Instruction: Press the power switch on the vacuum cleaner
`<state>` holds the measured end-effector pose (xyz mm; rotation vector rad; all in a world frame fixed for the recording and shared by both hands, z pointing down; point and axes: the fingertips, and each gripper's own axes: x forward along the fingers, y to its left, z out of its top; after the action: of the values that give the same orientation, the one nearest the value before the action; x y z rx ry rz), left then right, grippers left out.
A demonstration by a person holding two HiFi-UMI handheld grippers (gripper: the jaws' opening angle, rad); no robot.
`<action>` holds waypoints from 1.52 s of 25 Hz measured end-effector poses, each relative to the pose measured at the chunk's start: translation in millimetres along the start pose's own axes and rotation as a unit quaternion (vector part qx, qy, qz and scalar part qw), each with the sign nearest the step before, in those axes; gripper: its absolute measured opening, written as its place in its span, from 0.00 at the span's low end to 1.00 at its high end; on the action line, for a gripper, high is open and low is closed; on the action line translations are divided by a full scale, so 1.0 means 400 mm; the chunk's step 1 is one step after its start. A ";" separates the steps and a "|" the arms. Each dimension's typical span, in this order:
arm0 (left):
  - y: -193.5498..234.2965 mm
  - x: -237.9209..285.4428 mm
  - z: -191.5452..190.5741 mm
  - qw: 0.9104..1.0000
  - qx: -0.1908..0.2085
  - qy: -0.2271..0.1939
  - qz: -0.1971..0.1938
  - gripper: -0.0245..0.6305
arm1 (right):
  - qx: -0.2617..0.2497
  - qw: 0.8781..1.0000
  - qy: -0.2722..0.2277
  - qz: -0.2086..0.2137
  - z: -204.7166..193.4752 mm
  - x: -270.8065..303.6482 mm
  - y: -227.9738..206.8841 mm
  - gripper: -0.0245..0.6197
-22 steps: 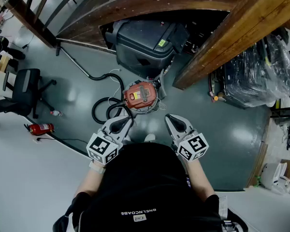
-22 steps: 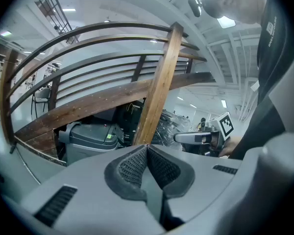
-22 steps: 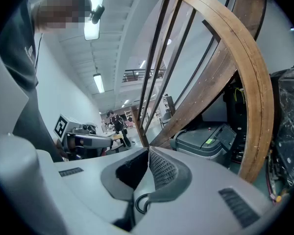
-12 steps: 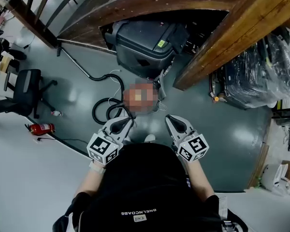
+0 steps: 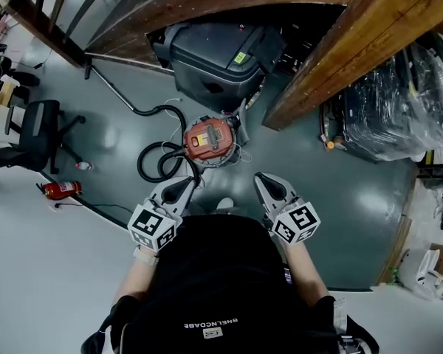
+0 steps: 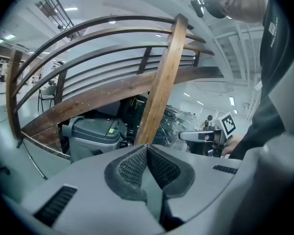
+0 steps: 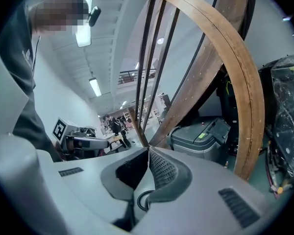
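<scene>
Nothing has been pressed yet, as far as I can tell. Going left to right in the head view: a red fire extinguisher (image 5: 61,189) lies on the floor at far left, then there's a black hose (image 5: 159,161) looped on the floor. The left tool (image 5: 184,186) is next, held out low in the frame. Its own view shows the jaws shut tight together with nothing between them.

The vacuum cleaner (image 5: 210,140), with its red top, sits on the floor at centre frame, just above both tool tips and apart from them. I can't pick out the power switch from up here.

The right tool (image 5: 264,182) is to the right of that, also closed and empty in its own view. So I'd say the whole job is left: reach down, find the switch, push it.

Writing-wise there's not much. The grey container (image 5: 214,57) above the vacuum has a yellow-green sticker (image 5: 241,57) that's too small to read. The white print (image 5: 211,321) on the person's black top appears upside down and I can't read it reliably.
</scene>
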<state>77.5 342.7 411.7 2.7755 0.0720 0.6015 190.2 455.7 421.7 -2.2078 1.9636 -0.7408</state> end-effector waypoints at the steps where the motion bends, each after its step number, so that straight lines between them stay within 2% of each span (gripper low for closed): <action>1: -0.001 0.001 -0.003 1.000 -0.003 0.000 0.003 0.06 | 0.001 1.000 0.002 0.002 -0.005 0.000 -0.006 0.08; 6: 0.017 -0.005 -0.030 1.000 -0.020 0.002 0.013 0.06 | 0.003 1.000 0.019 0.001 -0.027 0.018 -0.016 0.08; 10: 0.071 -0.011 -0.026 0.999 -0.032 0.001 0.016 0.06 | 0.001 0.999 0.032 0.004 -0.020 0.072 -0.006 0.08; 16: 0.210 -0.035 -0.003 0.999 -0.046 0.000 0.013 0.06 | -0.002 0.999 0.052 -0.004 -0.002 0.200 0.031 0.08; 27: 0.530 -0.132 0.034 0.998 -0.060 0.006 -0.008 0.06 | -0.024 0.994 0.103 -0.035 0.028 0.493 0.117 0.08; 32: 0.654 -0.181 0.026 0.997 -0.077 0.006 -0.003 0.06 | -0.031 0.990 0.129 -0.046 0.017 0.612 0.143 0.08; 38: 0.745 -0.239 -0.002 0.995 -0.097 0.010 0.021 0.06 | -0.037 0.983 0.173 -0.048 -0.023 0.721 0.156 0.08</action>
<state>-14.3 48.1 463.9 2.5897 -0.0385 0.6114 144.9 171.9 489.8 -2.3630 2.0728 -1.1523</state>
